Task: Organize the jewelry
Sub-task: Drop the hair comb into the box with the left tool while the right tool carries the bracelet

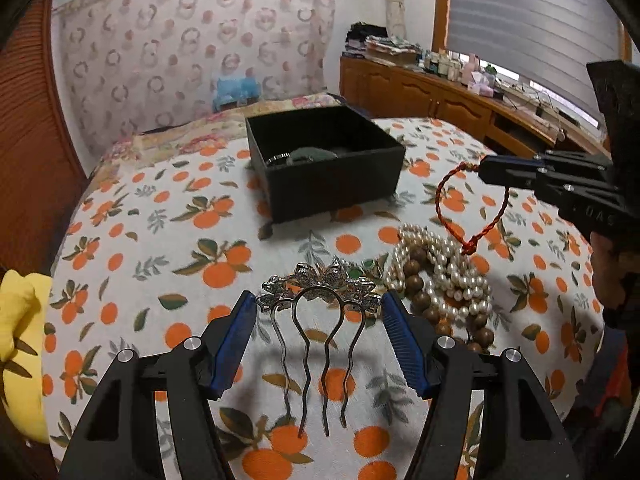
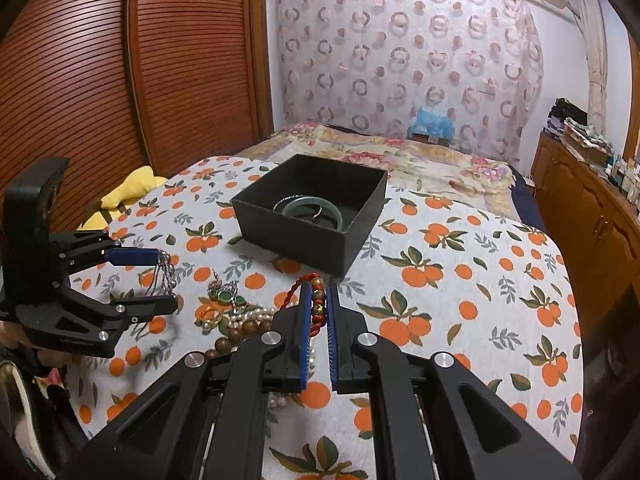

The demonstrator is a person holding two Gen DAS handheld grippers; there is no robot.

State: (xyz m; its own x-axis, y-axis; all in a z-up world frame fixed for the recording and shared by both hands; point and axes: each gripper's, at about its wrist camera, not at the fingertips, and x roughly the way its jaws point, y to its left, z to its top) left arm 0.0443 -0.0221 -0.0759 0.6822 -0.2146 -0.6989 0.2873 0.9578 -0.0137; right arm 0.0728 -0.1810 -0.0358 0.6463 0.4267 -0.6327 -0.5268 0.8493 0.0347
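Note:
My left gripper (image 1: 318, 299) is shut on a silver hair comb (image 1: 320, 280), its blue pads pressing the two ends of the flowered top. The prongs hang towards the camera, above the orange-print bedspread (image 1: 160, 240). In the right wrist view this left gripper (image 2: 166, 280) holds the comb (image 2: 162, 276) at the left. My right gripper (image 2: 319, 292) is shut on a red cord bracelet (image 2: 318, 300) with beads. Its loop (image 1: 468, 208) dangles under the right gripper (image 1: 483, 170). An open black box (image 1: 320, 188) stands behind, with a green bangle (image 2: 316, 204) inside.
A pile of pearl strands (image 1: 444, 272), wooden beads (image 1: 412, 276) and green earrings (image 2: 228, 296) lies on the bed between the grippers. A yellow cushion (image 2: 128, 192) sits at the left edge. A wooden cabinet (image 1: 440, 98) runs along the right, a louvred wardrobe door (image 2: 120, 80) along the left.

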